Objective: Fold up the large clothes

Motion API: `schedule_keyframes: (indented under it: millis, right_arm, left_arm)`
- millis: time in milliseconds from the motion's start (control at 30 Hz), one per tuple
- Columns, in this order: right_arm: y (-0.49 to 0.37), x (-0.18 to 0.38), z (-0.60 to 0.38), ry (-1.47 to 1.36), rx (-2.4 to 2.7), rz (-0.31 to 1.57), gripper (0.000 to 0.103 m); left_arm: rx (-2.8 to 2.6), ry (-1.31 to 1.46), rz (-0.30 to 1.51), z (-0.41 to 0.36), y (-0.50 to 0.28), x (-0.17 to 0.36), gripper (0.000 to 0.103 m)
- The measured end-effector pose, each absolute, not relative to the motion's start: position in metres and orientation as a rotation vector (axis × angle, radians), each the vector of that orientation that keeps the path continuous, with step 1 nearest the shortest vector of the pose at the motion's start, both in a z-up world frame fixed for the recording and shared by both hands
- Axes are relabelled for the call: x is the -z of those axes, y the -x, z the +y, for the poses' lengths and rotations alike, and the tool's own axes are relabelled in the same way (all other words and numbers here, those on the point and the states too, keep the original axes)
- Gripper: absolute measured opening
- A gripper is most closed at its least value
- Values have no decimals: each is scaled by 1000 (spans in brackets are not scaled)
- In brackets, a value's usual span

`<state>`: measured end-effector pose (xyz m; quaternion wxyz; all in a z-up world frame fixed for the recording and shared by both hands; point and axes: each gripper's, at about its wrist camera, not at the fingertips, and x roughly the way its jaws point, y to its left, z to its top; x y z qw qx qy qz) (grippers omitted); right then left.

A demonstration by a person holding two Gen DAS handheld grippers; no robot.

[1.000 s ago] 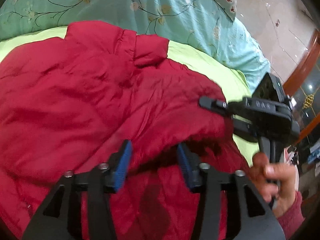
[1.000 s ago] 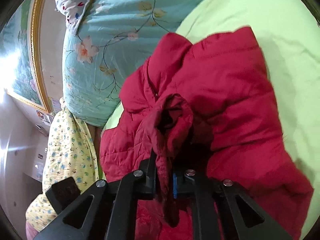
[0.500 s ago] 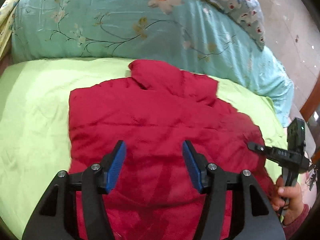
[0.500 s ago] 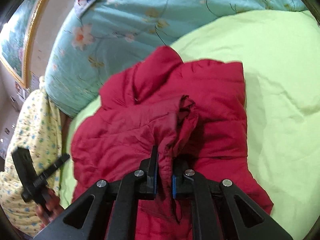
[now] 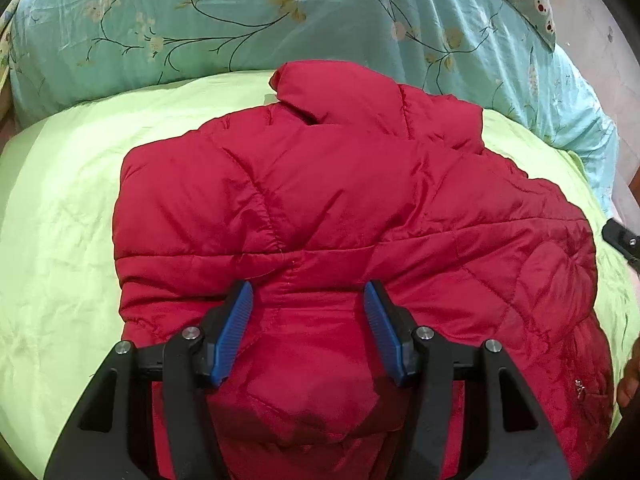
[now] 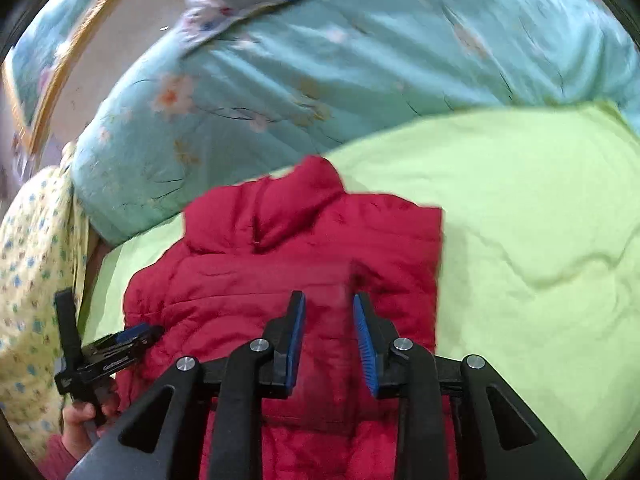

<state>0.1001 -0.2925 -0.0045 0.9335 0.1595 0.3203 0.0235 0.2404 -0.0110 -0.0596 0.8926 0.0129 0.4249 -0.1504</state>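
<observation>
A red quilted jacket (image 5: pixel 352 216) lies on a bed's lime-green sheet (image 5: pixel 60 208), collar toward a turquoise floral duvet (image 5: pixel 240 12). The left gripper (image 5: pixel 308 324) and right gripper (image 6: pixel 328 340) hover above it, jaws apart, gripping nothing. A gold-framed picture (image 6: pixel 48 60) hangs behind.

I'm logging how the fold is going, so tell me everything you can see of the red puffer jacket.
The red puffer jacket is quilted, shiny and padded, with stitched seams. It lies on the lime-green sheet, collar toward the teal floral quilt, sides folded inward into a rough block. Both the left gripper and the right gripper are open just above it, gripping nothing.
</observation>
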Motion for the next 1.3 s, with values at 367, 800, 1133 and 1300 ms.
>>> schedule_keyframes:
  millis: [367,800,1133,1300]
  right_arm:
    - [-156,73,-247,-127,-59,891,34]
    - [-165,82,-243,-131,-37,913,34]
    - [-135,54,-235,-96,-24,876,38]
    - [-144,75,-236,-71,-5,917,38]
  left_arm:
    - [302,-56,886,-11,-236,57,57]
    - [253,-58,903,7,-232,66,58]
    - [245,-54,900,8,-233,70,58]
    - [243,-55,898,7,-233,68,58]
